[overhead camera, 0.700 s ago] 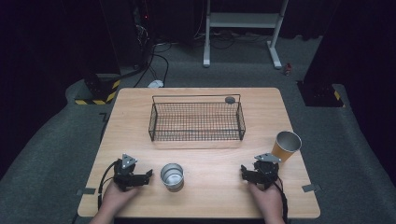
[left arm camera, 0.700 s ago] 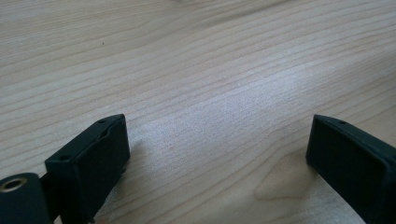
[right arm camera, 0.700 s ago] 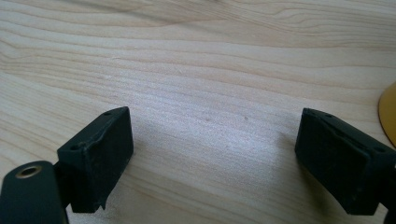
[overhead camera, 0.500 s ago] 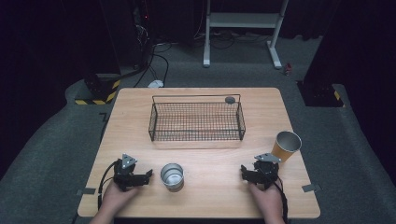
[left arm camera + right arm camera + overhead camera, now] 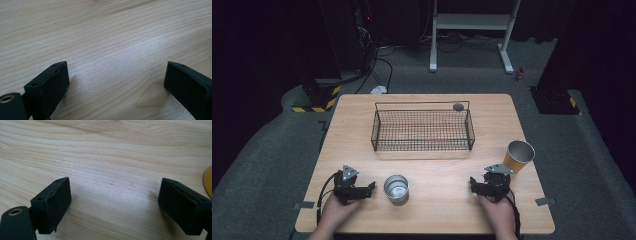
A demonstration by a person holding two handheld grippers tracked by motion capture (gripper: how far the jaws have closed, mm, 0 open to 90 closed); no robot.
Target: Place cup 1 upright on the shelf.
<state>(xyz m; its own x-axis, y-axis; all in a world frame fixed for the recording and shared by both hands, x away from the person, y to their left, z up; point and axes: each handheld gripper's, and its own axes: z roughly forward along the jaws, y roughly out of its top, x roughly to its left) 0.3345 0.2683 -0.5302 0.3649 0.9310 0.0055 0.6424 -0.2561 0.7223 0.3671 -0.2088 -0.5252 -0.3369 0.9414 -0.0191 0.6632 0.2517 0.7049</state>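
Left gripper is sitting low on the wooden surface at the near edge, jaws spread wide with nothing but bare wood grain between them in the left gripper view. Its tips are pointing sideways at the silver metal cup, which is standing upright just beside them, not touching as far as I can tell. Right gripper is doing pretty much the same thing over on the other side: resting near the front edge, jaws gaping open and holding nothing, just plain wood in between in the right gripper view. A sliver of orange is peeking in at the right edge of that view, and it's the orange paper cup, which is standing upright just behind and to the outside of that gripper, close to the right edge of the surface. Further back, in the middle, a black wire basket is sitting square to the edges. A small dark round thing is lying just behind the basket's far right corner, too small to make out.
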